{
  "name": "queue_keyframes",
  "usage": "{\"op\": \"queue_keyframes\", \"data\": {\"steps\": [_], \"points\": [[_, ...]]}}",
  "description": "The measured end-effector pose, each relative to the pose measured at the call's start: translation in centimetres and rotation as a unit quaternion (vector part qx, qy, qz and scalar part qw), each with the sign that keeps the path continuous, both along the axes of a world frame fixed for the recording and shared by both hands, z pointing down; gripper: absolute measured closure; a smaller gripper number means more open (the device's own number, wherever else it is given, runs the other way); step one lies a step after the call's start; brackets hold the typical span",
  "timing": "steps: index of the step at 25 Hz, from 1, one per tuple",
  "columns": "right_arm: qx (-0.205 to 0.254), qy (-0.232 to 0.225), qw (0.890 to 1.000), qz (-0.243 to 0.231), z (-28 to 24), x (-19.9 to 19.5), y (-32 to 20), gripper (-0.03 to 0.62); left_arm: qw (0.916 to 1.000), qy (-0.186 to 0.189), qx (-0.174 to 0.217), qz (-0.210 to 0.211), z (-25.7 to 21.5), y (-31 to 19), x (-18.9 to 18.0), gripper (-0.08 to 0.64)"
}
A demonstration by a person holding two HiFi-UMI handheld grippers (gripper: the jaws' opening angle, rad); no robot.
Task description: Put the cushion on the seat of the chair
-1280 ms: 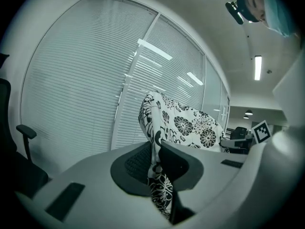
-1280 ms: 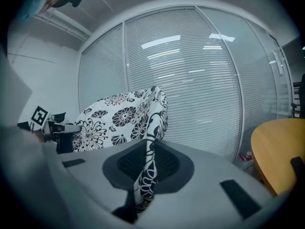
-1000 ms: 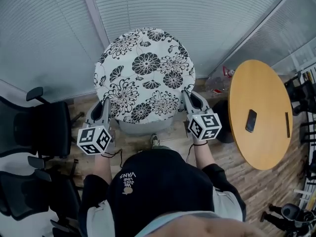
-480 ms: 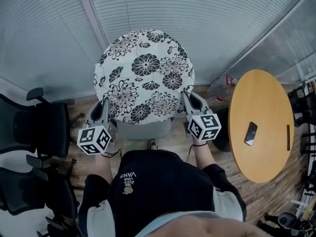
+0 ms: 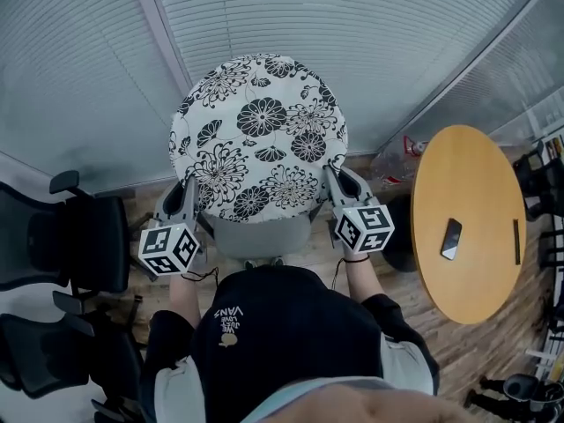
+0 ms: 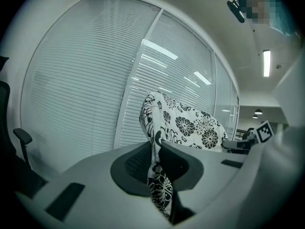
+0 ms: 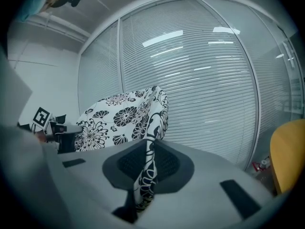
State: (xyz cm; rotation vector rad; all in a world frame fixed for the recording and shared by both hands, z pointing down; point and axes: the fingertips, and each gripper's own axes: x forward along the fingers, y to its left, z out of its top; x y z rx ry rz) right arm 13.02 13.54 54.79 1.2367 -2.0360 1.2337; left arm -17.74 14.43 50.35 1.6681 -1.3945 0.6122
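A round white cushion (image 5: 257,135) with black flower print hangs flat in front of me, held at its near edge on both sides. My left gripper (image 5: 189,189) is shut on the cushion's left rim (image 6: 157,175), the fabric pinched between its pads. My right gripper (image 5: 331,176) is shut on the right rim (image 7: 144,175) in the same way. Below the cushion's near edge a grey chair seat (image 5: 260,234) shows partly; most of it is hidden by the cushion.
Black office chairs (image 5: 62,245) stand at the left. A round wooden table (image 5: 467,210) with a phone (image 5: 451,238) on it is at the right. Glass walls with blinds (image 5: 352,25) close off the far side. Wood floor lies below.
The grippers and cushion stay put. The view has shifted slightly, so the table and floor sit a little differently in the frame.
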Motion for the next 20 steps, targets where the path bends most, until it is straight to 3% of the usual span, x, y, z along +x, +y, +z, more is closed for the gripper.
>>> {"op": "queue_keyframes", "data": {"steps": [9, 20], "points": [[-0.005, 0.010, 1.000, 0.004, 0.1, -0.3, 0.3, 0.552, 0.9999, 0.008, -0.004, 0.007, 0.4, -0.2, -0.2, 0.512], [-0.036, 0.024, 0.999, 0.001, 0.0, -0.5, 0.1, 0.552, 0.9991, 0.020, -0.036, 0.006, 1.2, -0.5, -0.5, 0.512]]}}
